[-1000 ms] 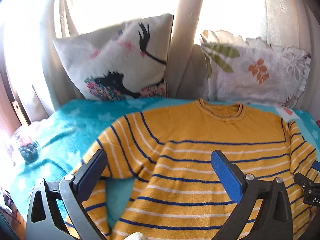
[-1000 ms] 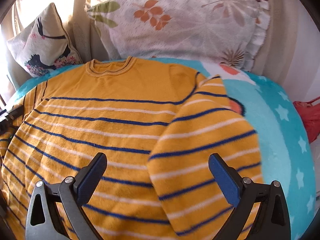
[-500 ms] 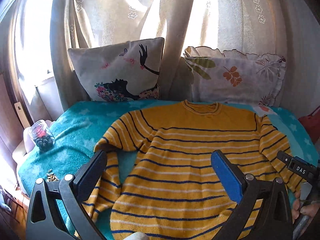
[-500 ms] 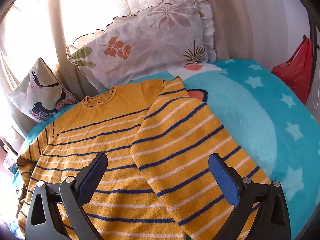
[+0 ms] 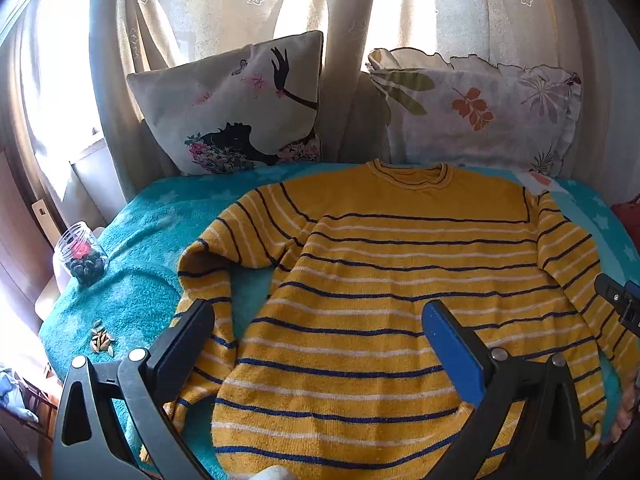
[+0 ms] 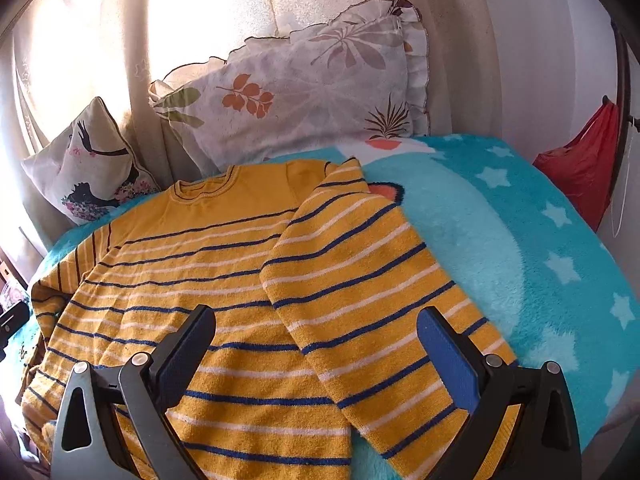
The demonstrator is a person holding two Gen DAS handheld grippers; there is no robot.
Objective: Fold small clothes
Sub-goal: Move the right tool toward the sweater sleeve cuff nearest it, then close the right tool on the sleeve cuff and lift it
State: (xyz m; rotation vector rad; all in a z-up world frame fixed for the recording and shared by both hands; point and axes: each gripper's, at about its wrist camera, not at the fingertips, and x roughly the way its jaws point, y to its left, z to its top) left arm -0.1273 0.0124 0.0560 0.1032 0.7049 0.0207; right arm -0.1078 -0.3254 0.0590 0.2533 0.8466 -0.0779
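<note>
Sweater (image 5: 400, 280) in yellow stripes lies flat on the star-patterned turquoise blanket (image 6: 520, 240), both sleeves (image 6: 360, 280) angled inward, as we hold left tongs (image 5: 320, 352) and right tongs (image 6: 316, 352) spread wide and empty above it, seemingly lining up the first fold.

no readable text, labels, brands or numbers anywhere, small marking on the other gripper too blurred

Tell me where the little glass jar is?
In the left wrist view, the small clear glass jar lies tilted at the far left edge of the fluffy turquoise star blanket, left of the yellow striped knitted sweater, with scattered seeds just below it.
</note>
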